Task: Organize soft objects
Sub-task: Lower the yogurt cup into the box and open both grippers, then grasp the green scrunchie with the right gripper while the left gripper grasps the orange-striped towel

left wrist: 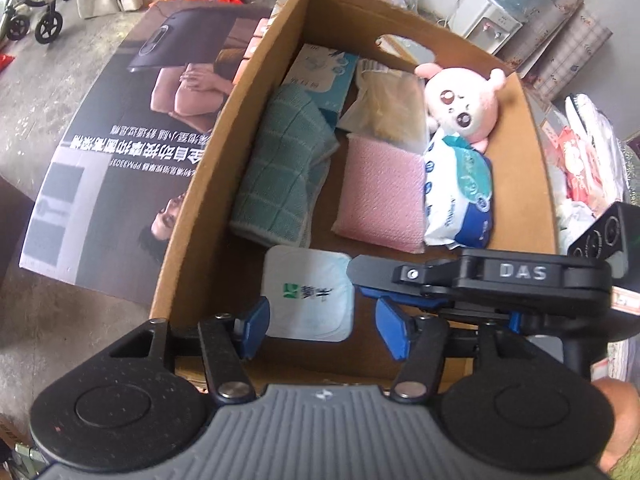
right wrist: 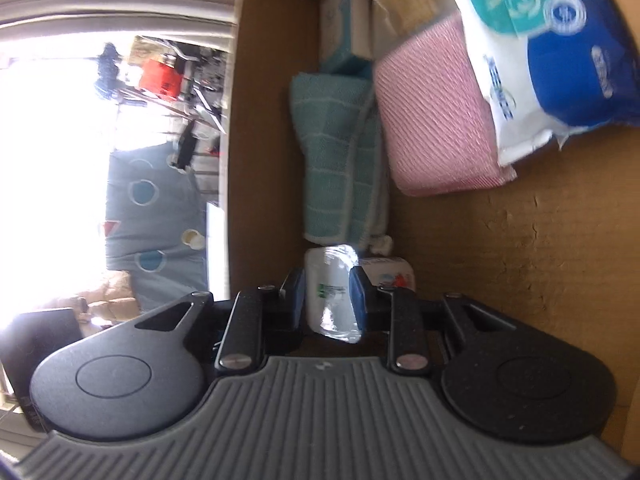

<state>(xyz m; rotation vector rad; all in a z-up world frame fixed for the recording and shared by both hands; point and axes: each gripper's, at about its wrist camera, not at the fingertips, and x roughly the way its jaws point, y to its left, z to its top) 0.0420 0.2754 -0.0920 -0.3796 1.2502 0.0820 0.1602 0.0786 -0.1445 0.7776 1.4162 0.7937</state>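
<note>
From the left wrist camera, a big cardboard box point(left wrist: 192, 216) sat open on the floor. Soft things lay inside it. A folded green cloth point(left wrist: 280, 176) lay on the left. A pink sponge pad point(left wrist: 384, 192) lay just right of it. A blue and white tissue pack point(left wrist: 460, 192) leaned on the pad's right side. A pink and white plush toy point(left wrist: 460, 104) sat at the far right, against the wall. A pale blue flat box point(left wrist: 324, 76) and a clear bag with something tan in it point(left wrist: 384, 104) lay at the far end. At the near end was a small white packet point(left wrist: 308, 292). The left gripper point(left wrist: 320, 320) had its blue pads spread wide, one on each side of the packet, with gaps showing. It did not squeeze the packet. The right gripper point(left wrist: 480, 280) reached in from the right, its tip at the packet's right edge.

From the right wrist camera, the same box point(right wrist: 540, 240) filled the view. The right gripper point(right wrist: 328, 300) had its pads close together, and they pressed on both sides of the small white packet point(right wrist: 332, 292). Another little packet with red print point(right wrist: 390, 274) lay just right of it. Farther in were the green cloth point(right wrist: 336, 152), the pink pad point(right wrist: 432, 112) and the tissue pack point(right wrist: 540, 48). The pale blue box point(right wrist: 340, 24) stood at the far end.
</note>
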